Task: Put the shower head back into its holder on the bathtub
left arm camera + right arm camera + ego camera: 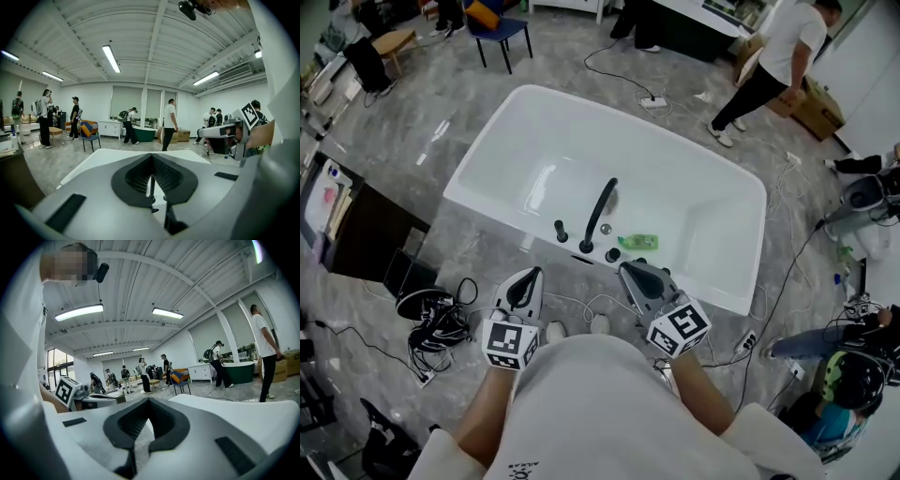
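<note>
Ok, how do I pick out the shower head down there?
Find the big white bathtub in the middle of the room. On its near rim, the shower head is the long slim black bar reaching into the tub; the black knobs either side are short and stubby.

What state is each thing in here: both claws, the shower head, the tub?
left claw: shut, empty.
right claw: shut, empty.
shower head: free of both claws, lower end at the near rim, leaning over the tub.
bathtub: a green item lies inside.
</note>
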A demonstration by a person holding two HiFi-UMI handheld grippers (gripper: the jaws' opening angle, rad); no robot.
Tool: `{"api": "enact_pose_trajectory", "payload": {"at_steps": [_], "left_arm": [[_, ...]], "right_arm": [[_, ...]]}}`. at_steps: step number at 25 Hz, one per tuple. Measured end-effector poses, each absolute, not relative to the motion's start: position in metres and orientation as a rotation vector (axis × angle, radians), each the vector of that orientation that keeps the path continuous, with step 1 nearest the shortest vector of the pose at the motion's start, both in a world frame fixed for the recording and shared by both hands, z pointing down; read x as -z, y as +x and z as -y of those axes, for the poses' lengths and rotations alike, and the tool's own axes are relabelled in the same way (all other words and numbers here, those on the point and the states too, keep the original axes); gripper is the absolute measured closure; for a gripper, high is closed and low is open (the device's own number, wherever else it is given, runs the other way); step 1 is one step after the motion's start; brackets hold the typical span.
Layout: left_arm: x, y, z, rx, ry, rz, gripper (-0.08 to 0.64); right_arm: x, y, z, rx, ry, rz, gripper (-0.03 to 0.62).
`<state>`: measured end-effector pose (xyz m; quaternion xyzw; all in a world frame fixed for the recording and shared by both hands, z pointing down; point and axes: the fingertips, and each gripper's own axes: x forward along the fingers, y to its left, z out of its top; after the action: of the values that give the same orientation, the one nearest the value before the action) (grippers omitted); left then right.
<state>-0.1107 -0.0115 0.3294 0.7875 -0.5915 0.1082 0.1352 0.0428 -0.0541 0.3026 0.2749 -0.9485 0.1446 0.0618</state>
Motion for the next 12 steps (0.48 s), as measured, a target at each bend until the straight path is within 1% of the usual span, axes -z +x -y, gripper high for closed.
{"api": "enact_pose_trajectory", "payload": {"at_steps": [12], "left_arm": [[-0.3274,-0.1159,0.0101,-0.328,2.293,1.701,0.551]], "right_arm": [[-0.3016,0.0411,0.0491,-0.434,0.860,2.856,0.577]]}}
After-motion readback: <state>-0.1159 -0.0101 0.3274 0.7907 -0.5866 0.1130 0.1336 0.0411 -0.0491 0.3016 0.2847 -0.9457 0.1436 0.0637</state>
